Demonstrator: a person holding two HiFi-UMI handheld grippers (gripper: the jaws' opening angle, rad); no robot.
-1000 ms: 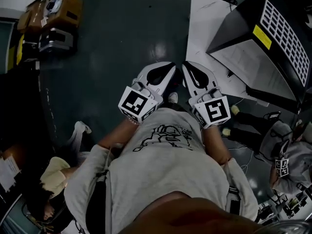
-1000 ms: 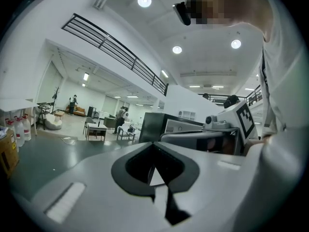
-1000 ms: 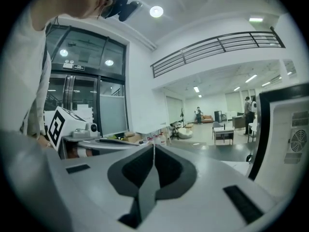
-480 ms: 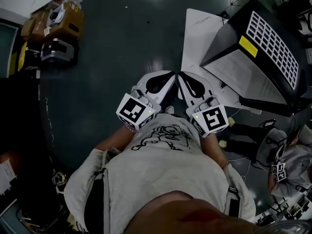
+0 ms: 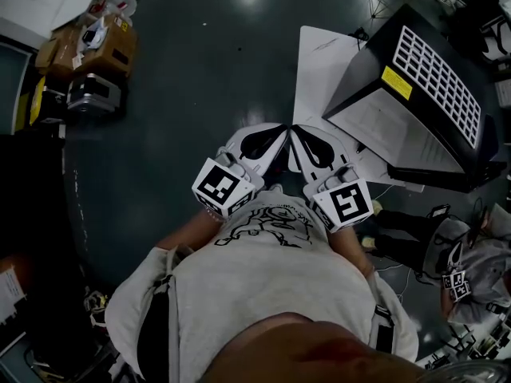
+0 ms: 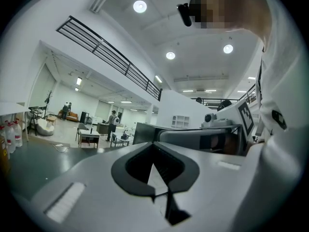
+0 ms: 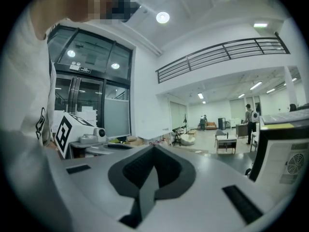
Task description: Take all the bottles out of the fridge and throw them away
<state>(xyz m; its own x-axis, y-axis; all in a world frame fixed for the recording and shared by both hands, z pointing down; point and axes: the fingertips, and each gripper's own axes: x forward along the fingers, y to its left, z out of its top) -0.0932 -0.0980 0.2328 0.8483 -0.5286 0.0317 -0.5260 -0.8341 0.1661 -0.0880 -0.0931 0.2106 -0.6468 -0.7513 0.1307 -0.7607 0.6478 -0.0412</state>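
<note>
1. Black cabinet (image 5: 415, 110) with a white grille, likely the fridge, sits on a white sheet (image 5: 315, 62) at the person's right. Its door is out of view, and no bottle shows near it.
2. The left hand-held gripper (image 5: 279, 132) and right hand-held gripper (image 5: 297, 132) are held side by side at the chest. Both are fully closed on nothing, the right one's jaws having just closed the last bit.
3. This fits either an approach with bottles left inside or a pause with the last one binned.
4. Only a look inside the fridge would settle which.
</note>
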